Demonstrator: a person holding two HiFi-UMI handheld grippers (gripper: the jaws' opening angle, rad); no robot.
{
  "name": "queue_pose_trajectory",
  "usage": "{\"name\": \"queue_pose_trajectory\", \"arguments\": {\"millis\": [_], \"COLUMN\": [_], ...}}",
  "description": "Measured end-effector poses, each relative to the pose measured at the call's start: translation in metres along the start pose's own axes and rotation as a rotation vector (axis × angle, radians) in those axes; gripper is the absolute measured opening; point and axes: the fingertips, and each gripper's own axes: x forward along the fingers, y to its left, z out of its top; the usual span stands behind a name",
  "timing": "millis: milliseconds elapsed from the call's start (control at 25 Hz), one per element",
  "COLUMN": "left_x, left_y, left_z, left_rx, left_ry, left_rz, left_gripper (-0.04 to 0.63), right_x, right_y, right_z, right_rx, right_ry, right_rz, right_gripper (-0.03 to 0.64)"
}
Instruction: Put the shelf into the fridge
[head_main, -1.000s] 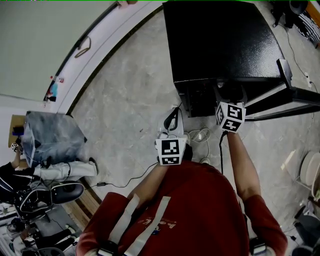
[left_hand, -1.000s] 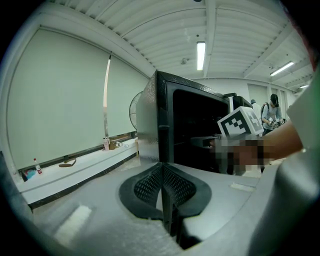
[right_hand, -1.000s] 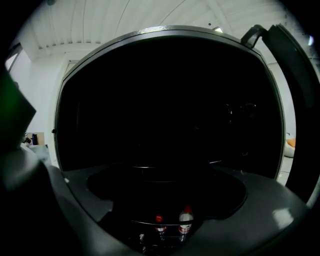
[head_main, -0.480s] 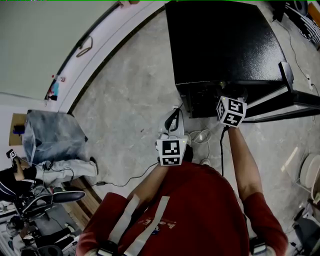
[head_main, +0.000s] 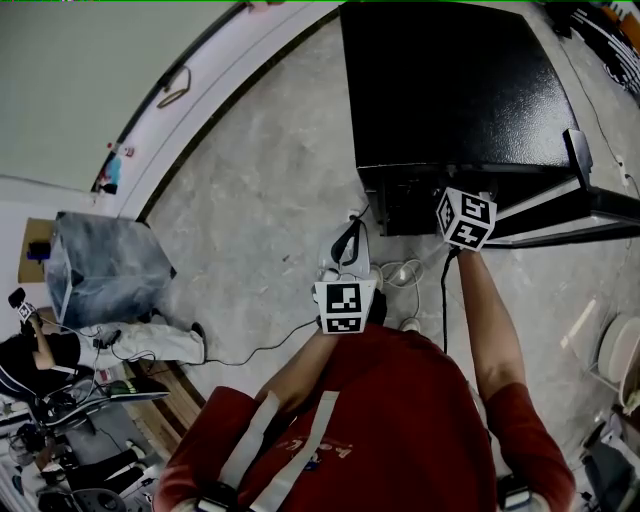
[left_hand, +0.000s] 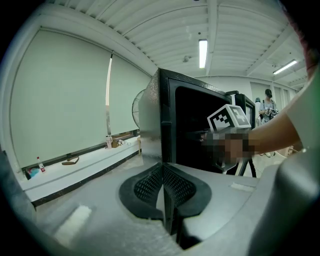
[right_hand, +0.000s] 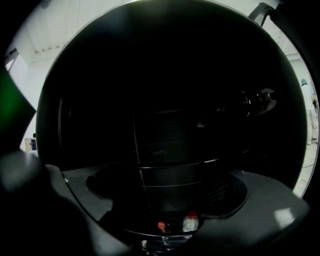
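The black fridge (head_main: 450, 80) stands on the floor with its door (head_main: 590, 205) swung open to the right. My right gripper (head_main: 462, 200) reaches into the dark opening. In the right gripper view its jaws stand apart, and thin wires of the shelf (right_hand: 170, 167) cross the gap between them inside the fridge. Whether the pads touch the wires is too dark to tell. My left gripper (head_main: 347, 245) hangs lower, in front of the fridge, shut on nothing (left_hand: 163, 186). From there I see the fridge (left_hand: 165, 120) and the right gripper's marker cube (left_hand: 229, 117).
Two small red-capped bottles (right_hand: 191, 222) stand low inside the fridge. A white cable (head_main: 400, 272) and a black cord (head_main: 250, 352) lie on the concrete floor. A grey bin (head_main: 105, 270) and a seated person (head_main: 40, 355) are at the left, by the wall ledge (head_main: 200, 90).
My right gripper has edged slightly further toward the fridge opening. The left gripper has hardly moved. The person at the left has shifted.
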Motion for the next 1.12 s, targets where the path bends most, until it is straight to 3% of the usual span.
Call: {"name": "queue_pose_trajectory", "arguments": {"millis": [280, 520, 1120], "left_x": [-0.011, -0.024, -0.083], "left_y": [-0.005, -0.011, -0.062], "left_z": [0.004, -0.004, -0.024], "left_rx": [0.000, -0.003, 0.000], "left_ry": [-0.004, -0.004, -0.004], "left_rz": [0.007, 0.015, 0.028], "left_gripper": [-0.002, -0.002, -0.002], "right_x": [-0.012, -0.044, -0.220], "right_y": [0.004, 0.011, -0.005], "right_z": [0.002, -0.021, -0.085], "right_rx": [-0.016, -0.012, -0.032], "right_ry": [0.004, 0.029, 0.115], "right_rz": [0.014, 0.041, 0.102], "right_gripper": [0.459, 0.459, 0.457]}}
